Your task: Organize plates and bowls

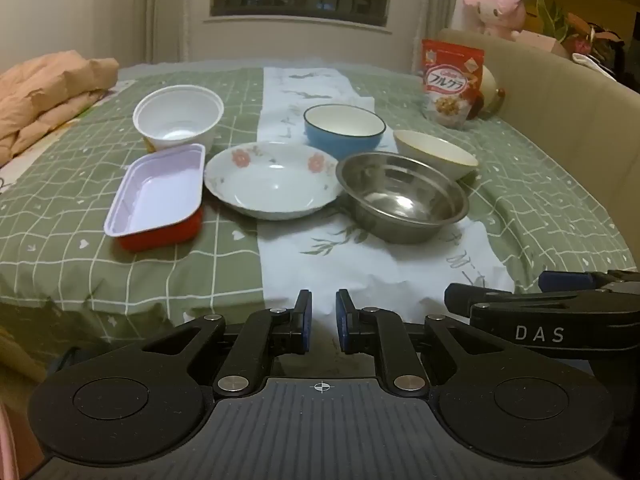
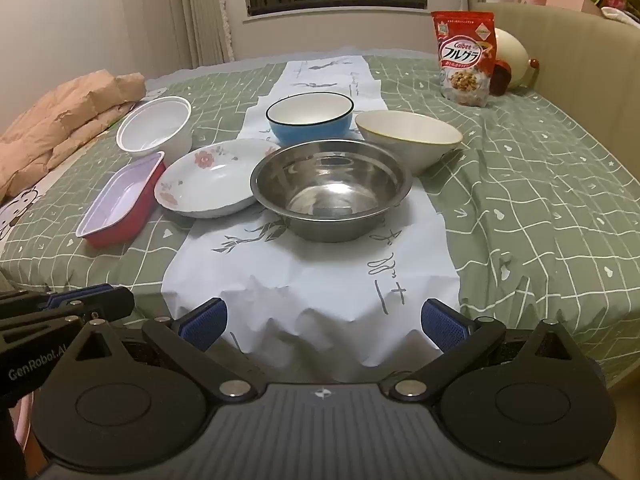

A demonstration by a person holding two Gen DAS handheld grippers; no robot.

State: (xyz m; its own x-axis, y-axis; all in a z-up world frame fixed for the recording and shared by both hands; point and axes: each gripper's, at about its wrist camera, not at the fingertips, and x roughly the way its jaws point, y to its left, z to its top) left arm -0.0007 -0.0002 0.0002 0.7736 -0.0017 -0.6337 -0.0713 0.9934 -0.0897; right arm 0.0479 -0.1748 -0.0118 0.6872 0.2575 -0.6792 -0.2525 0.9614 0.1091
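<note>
Six dishes lie untouched around the steel bowl; right gripper gapes empty, left gripper nearly closed, empty—probably nest the blue bowl behind it first, gripping its rim squarely.

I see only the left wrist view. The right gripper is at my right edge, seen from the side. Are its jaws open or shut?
Observer: Open. The right wrist view shows the right gripper spread wide, with nothing between its blue pads.
Operator: Thank you. What is the white patch at my far left edge, below the peach quilt?
Observer: It is a cartoon face print on the bedding, just in front of the peach quilt.
</note>
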